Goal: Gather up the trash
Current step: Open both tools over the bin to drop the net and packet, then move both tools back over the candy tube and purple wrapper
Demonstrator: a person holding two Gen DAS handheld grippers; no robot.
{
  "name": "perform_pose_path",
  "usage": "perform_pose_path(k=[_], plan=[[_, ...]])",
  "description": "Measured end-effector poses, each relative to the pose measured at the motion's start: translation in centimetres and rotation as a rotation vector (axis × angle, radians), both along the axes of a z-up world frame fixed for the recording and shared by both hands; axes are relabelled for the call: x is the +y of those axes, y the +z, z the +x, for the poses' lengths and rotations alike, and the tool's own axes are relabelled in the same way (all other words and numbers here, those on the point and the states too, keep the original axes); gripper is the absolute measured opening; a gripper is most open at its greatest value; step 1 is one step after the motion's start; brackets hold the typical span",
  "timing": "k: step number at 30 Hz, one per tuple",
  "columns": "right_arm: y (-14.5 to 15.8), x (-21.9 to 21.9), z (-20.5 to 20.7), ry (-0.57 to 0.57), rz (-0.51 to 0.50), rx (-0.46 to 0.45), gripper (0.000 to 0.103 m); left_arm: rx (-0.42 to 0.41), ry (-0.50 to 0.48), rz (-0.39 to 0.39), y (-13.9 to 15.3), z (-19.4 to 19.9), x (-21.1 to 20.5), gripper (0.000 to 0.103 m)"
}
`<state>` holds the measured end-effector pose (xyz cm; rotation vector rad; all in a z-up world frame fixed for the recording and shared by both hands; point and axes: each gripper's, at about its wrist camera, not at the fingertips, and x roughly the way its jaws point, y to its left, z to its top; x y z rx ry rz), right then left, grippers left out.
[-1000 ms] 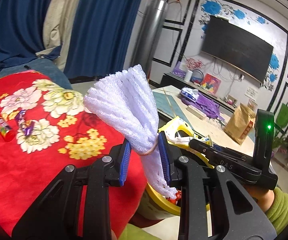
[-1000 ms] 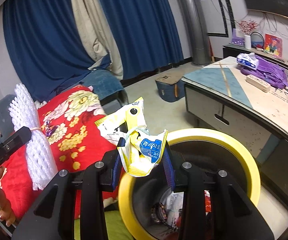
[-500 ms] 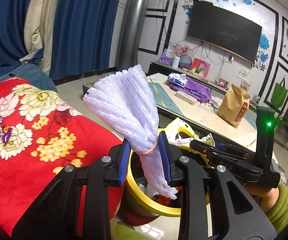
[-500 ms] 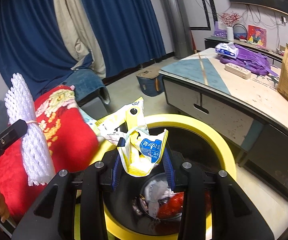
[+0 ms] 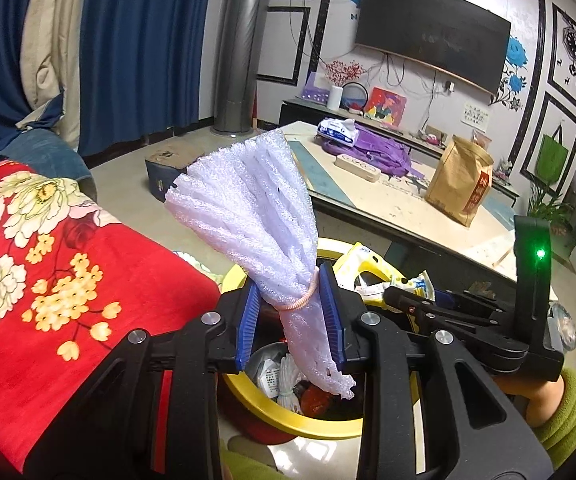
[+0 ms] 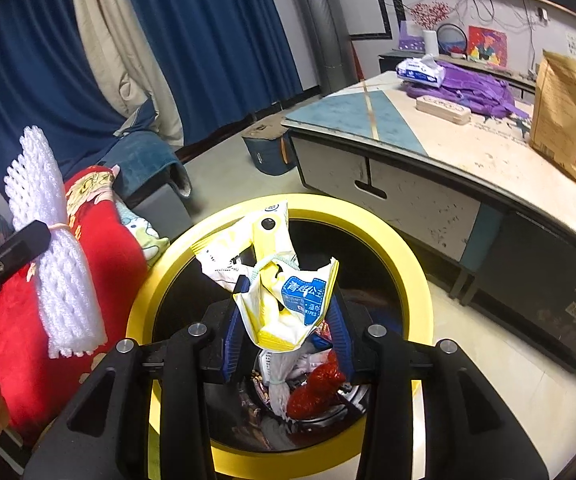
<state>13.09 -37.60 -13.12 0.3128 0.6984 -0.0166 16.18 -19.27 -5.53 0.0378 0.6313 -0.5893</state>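
Note:
My left gripper (image 5: 290,320) is shut on a white foam net bundle (image 5: 255,208) tied with a rubber band, its lower end hanging over the yellow-rimmed trash bin (image 5: 320,424). In the right wrist view the same foam net bundle (image 6: 53,248) hangs at the left, beside the bin. My right gripper (image 6: 288,328) is shut on a crumpled yellow and white wet-wipe wrapper (image 6: 283,292), held above the open mouth of the trash bin (image 6: 412,272). Inside the bin lie several wrappers and a red piece of trash (image 6: 314,388).
A red floral blanket (image 5: 47,280) covers the sofa at the left of the bin. Behind the bin stands a low table (image 6: 448,152) bearing a brown paper bag (image 6: 566,112), a purple bag and a tissue pack. A sleeve in green shows at the lower right (image 5: 568,412).
Both grippers have moved towards and down over the bin, each still holding its item. The bin's inside now shows beneath both of them.

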Motion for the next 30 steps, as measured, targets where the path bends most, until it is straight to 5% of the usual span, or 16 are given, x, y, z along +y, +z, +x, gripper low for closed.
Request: perform_pose_path(k=[5,7,9,11,14,30], plan=[[-0.5,-0.7,0.0,-0.016,0.020,0.013,0.038,0.013,-0.011,0.011,-0.2,0.7,-1.0,0.027],[-0.7,-1.0,-0.1,-0.018,0.022,0.014,0.041,0.011,-0.004,0.011,-0.2,0.9,-1.3,0.043],[-0.6,-1.2,-0.4,-0.041,0.026,0.007,0.055,0.026,0.003,-0.015,-0.2,1.1,-0.9,0.070],[-0.6,-1.6,-0.5,-0.055,0.035,-0.002,0.055,0.026,0.011,-0.021,-0.2,1.2,-0.7,0.074],[-0.4,-1.9,-0.6,-0.073,0.042,-0.011,0.057,0.041,0.033,-0.029,-0.4,1.2,-0.1,0.092],[2.5,1.2,-1.0,0.002,0.030,-0.118,0.064,0.017,0.188,-0.054,0.5,0.9,4.9,0.092]])
